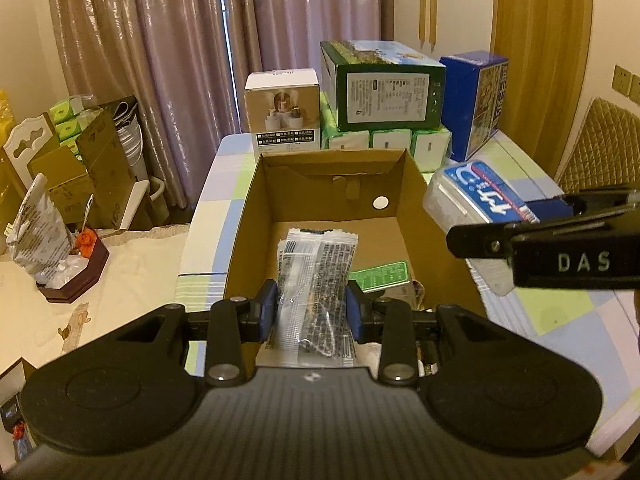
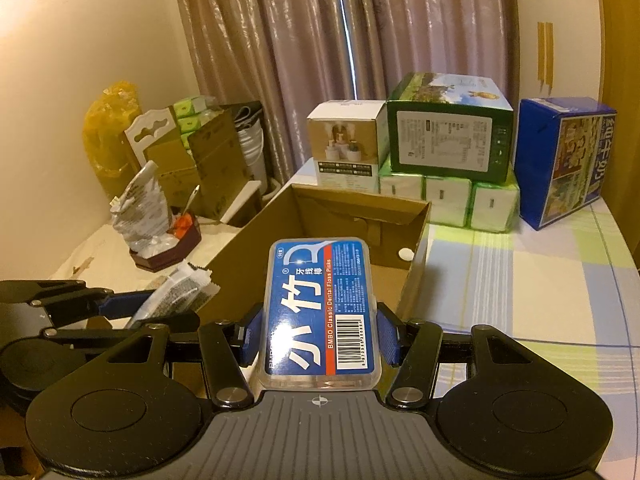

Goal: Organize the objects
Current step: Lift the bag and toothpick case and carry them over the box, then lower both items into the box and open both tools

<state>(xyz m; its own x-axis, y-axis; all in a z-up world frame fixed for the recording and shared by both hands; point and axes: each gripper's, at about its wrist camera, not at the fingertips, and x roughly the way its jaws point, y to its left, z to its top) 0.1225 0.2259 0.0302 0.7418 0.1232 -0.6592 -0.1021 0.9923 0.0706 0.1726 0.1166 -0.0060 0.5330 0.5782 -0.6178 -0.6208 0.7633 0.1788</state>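
Observation:
My left gripper (image 1: 312, 312) is shut on a clear printed sachet (image 1: 316, 280), held over the near edge of the open cardboard box (image 1: 416, 184). A green packet (image 1: 380, 276) lies on the box floor. My right gripper (image 2: 320, 334) is shut on a blue-labelled floss pick case (image 2: 320, 308), held above the box's (image 2: 416, 232) near right side. In the left wrist view the case (image 1: 476, 192) and the right gripper (image 1: 508, 242) show at the right. In the right wrist view the left gripper (image 2: 132, 306) and the sachet (image 2: 180, 292) show at the left.
Behind the box stand a white carton (image 1: 282, 112), a green carton (image 1: 384, 88) on tissue packs (image 1: 388, 144), and a blue carton (image 1: 476, 104). The checked cloth (image 2: 520, 280) covers the table. At the left lie a dark tray with bags (image 1: 60, 256) and stacked cardboard boxes (image 1: 96, 164).

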